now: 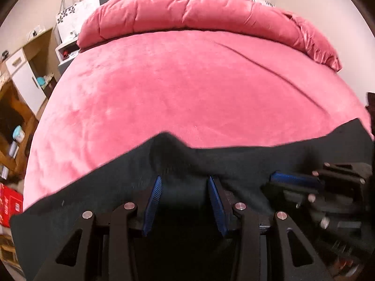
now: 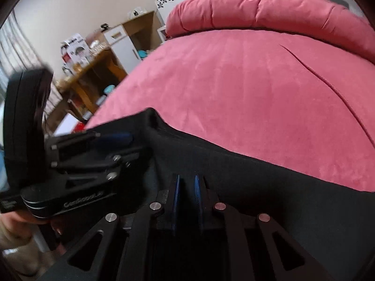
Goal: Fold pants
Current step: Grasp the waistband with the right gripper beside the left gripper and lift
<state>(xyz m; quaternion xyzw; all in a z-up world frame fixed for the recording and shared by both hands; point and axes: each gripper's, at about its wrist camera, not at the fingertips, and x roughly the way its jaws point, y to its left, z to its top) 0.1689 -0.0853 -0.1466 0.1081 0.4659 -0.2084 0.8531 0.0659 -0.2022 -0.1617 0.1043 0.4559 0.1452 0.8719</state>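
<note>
Black pants (image 1: 234, 159) lie across the near edge of a pink bed (image 1: 175, 82). My left gripper (image 1: 185, 179) has a raised bunch of the black cloth between its blue pads (image 1: 154, 201), which stand fairly wide apart and hold it. From the right wrist view, the left gripper (image 2: 133, 140) lifts a peak of the pants (image 2: 257, 175). My right gripper (image 2: 187, 176) has its pads nearly together, with a thin fold of the pants pinched between them. It also shows at the right of the left wrist view, the right gripper (image 1: 271, 180) lying on the cloth.
A rolled pink duvet (image 1: 199, 11) lies along the head of the bed. To the left stand a wooden desk (image 2: 93, 70), a white cabinet (image 1: 25, 79) and a red box (image 1: 9, 203) on the floor. A long crease (image 2: 328, 82) runs across the bed cover.
</note>
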